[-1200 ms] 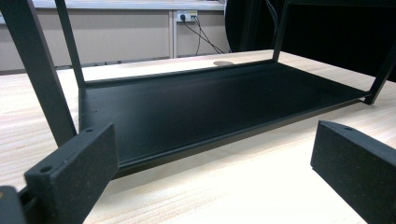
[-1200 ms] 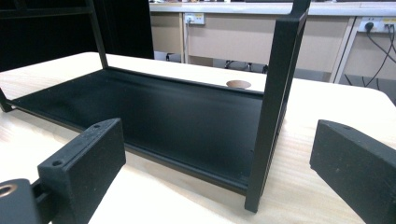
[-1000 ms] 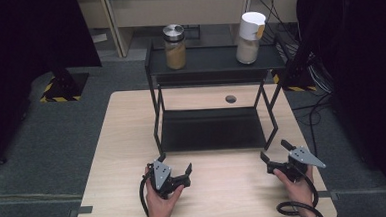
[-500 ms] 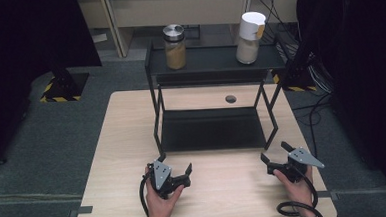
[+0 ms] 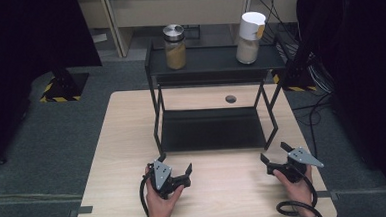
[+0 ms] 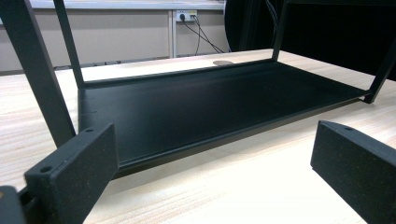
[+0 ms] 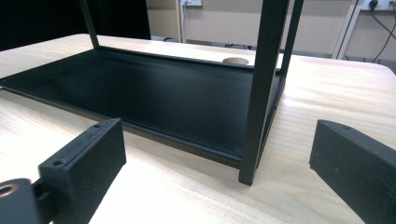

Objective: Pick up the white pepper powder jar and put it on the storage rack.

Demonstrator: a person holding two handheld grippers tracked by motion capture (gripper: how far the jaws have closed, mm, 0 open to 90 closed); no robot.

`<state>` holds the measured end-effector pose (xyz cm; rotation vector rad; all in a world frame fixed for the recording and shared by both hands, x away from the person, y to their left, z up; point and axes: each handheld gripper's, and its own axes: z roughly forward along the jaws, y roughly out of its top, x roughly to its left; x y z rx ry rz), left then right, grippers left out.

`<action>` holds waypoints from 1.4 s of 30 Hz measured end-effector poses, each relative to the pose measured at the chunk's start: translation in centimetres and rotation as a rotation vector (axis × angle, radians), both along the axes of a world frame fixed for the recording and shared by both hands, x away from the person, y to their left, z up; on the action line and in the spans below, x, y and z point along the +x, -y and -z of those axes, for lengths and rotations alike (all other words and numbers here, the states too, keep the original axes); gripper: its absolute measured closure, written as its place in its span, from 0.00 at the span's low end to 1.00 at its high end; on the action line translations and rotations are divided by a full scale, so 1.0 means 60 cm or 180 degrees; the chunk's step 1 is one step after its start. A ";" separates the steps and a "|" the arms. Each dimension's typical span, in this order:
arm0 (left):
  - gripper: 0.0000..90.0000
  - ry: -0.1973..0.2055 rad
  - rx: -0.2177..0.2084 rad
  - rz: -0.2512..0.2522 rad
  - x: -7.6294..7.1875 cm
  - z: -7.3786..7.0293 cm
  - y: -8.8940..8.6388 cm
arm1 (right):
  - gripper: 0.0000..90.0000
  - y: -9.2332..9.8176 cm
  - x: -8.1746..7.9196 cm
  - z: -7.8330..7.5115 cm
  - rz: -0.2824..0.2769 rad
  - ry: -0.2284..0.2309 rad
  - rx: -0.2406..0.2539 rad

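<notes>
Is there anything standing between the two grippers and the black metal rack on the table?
Nothing visible does. The left gripper and the right gripper rest open on the light wooden table, just before the two-tier black metal rack. Bare wood alone lies between them and its lower shelf.

Two jars (image 5: 174, 46) (image 5: 250, 37), one rack (image 5: 209, 65), two claws (image 5: 175, 163) (image 5: 274, 153)

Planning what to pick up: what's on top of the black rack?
Two jars stand on the rack's top shelf: a metal-lidded glass jar at left, a white-lidded jar at right. Their contents' type is unclear.
</notes>
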<state>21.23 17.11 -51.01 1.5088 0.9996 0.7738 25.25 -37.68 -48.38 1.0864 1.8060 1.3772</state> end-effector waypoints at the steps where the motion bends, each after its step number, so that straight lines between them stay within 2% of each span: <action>1: 0.00 0.0000 0.0000 0.0001 0.000 0.000 0.000 | 0.05 0.000 0.000 0.000 0.0007 -0.0007 0.0001; 8: 0.00 -0.0001 0.0000 0.0000 0.000 0.000 0.001 | 0.06 -0.004 0.003 -0.005 0.0029 -0.0058 -0.0025; 42: 0.00 0.0001 0.0024 0.0005 0.000 -0.001 0.002 | 0.05 -0.002 0.002 -0.003 0.0037 -0.0042 0.0002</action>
